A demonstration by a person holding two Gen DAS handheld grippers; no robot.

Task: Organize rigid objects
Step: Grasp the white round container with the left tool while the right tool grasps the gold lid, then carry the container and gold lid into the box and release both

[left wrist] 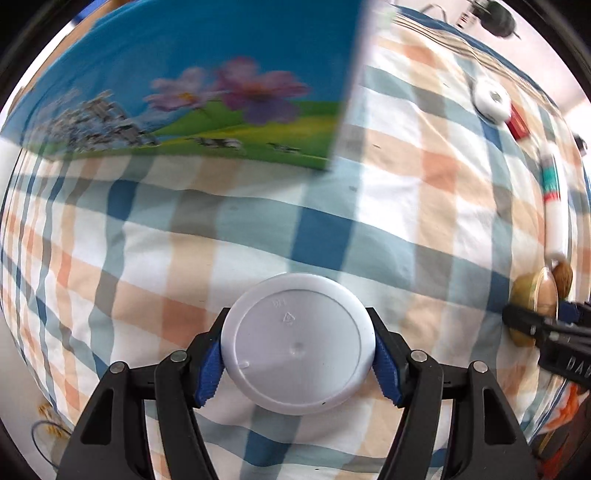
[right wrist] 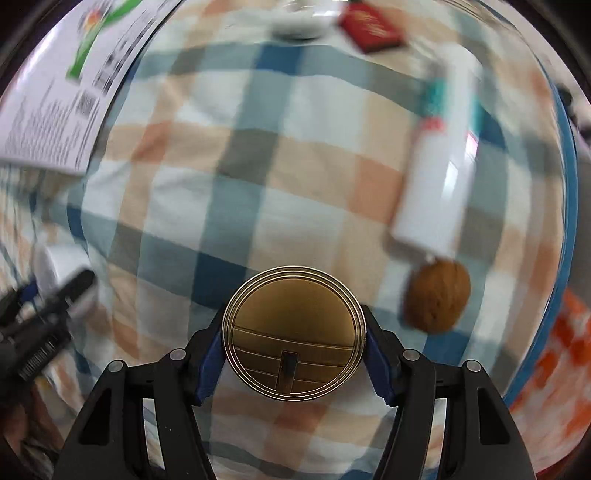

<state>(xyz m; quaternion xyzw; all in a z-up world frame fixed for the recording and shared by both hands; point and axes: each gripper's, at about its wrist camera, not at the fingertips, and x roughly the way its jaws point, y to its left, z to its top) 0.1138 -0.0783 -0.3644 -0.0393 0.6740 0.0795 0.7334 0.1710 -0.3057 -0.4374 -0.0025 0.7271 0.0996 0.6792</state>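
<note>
Left gripper pinches white plastic container by its sides, lower centre; right gripper likewise clamps gold tin can, both carried base-forward, presumably for sorting

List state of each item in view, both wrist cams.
left gripper: shut on white round container
white round container: held, flat face toward camera
right gripper: shut on gold tin
gold tin: held between blue pads
white bottle: lying on its side on checked cloth
walnut: loose on cloth, beside the bottle's end
red packet: lying flat
blue carton: on cloth, untouched
</note>
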